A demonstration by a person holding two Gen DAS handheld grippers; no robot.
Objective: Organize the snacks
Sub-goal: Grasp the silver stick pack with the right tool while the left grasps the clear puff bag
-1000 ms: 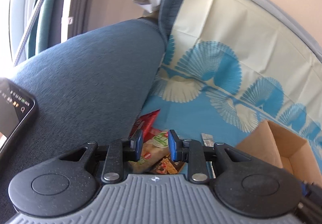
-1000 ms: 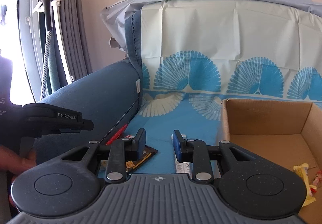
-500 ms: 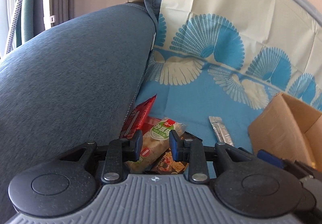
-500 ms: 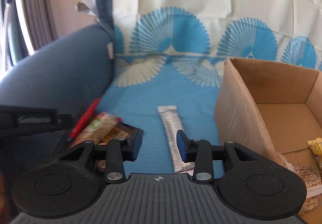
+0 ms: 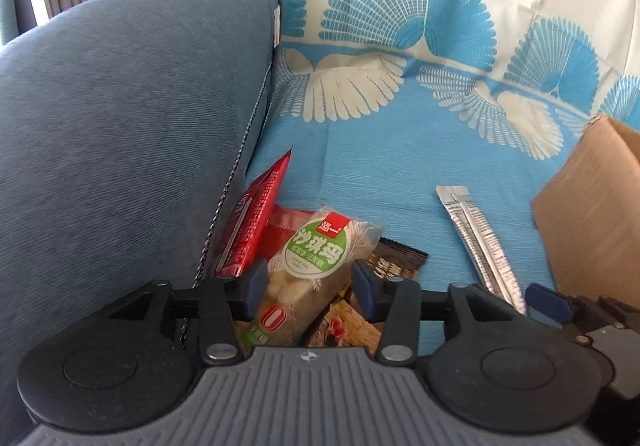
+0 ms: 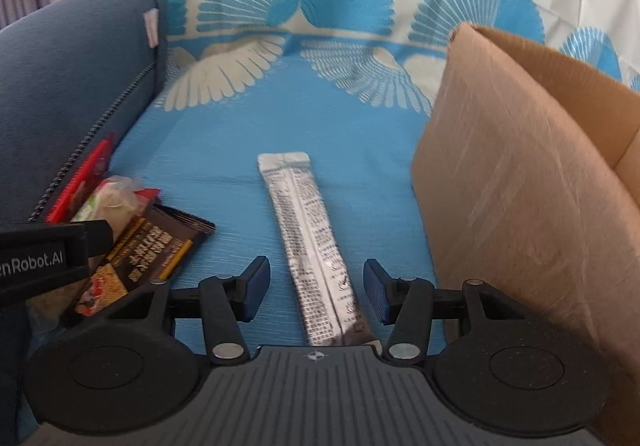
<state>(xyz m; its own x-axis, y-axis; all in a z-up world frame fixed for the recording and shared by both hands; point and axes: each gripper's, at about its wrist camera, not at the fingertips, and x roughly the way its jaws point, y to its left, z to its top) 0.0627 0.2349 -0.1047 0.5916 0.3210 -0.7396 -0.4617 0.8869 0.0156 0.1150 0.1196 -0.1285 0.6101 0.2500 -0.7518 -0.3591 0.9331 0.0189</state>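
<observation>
Both grippers are descending with jaws just opening, nothing clamped. The left gripper [image 5: 306, 288] is straddling the green-label pack [image 5: 308, 266], which is lying on a heap against the armrest [image 5: 120, 125]; closing could catch the brown packet [image 5: 394, 260] beneath. The right gripper [image 6: 316, 292] is straddling the silver stick [image 6: 312, 242], lying flat on the cover beside the box [image 6: 520, 185]; pads may be skidding off it.

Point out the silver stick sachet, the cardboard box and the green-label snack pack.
silver stick sachet [image 6: 316, 246]: right wrist view, middle of its printed face.
cardboard box [image 6: 520, 181]: right wrist view, its outer side wall.
green-label snack pack [image 5: 316, 250]: left wrist view, on the green label.
</observation>
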